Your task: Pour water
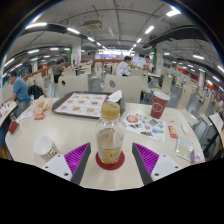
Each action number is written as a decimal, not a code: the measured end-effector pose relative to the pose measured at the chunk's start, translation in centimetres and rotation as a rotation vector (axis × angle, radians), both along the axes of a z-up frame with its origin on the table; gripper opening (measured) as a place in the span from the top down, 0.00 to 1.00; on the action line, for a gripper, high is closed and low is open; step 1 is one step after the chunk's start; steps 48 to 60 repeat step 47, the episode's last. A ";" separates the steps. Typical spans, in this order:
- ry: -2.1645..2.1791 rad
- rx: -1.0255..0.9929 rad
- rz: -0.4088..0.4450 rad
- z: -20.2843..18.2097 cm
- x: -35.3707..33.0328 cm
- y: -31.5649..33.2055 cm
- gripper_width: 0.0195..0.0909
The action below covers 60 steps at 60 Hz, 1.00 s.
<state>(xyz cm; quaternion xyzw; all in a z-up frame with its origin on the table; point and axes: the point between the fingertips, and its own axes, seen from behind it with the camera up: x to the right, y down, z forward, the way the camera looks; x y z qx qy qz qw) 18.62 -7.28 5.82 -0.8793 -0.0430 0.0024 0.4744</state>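
1. Clear plastic cup [109, 145], standing on a red coaster [110, 160] on the white table [70, 135], between the gripper [110, 157] fingers. Pads [76, 155] lie at either side of it with gaps showing: fingers released, not pressing.
2. Handling, judged: light, thin-walled, easily crushed, likely slick; liquid inside may slosh. Take hold at mid-body, gently.
3. Second clear cup [110, 110] stands just beyond, probably the pouring partner.
4. Red paper cup [159, 103] and paper cup [45, 148] carry printing, too small to read. Tray [80, 104] beyond: no legible writing.
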 end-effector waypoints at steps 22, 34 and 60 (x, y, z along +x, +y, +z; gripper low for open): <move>0.022 -0.132 -0.066 7.4 -1.0 -14.0 0.08; -0.014 -0.108 -0.089 9.8 -0.3 -18.1 0.08; -0.013 -0.068 -0.109 11.5 0.3 -19.5 0.08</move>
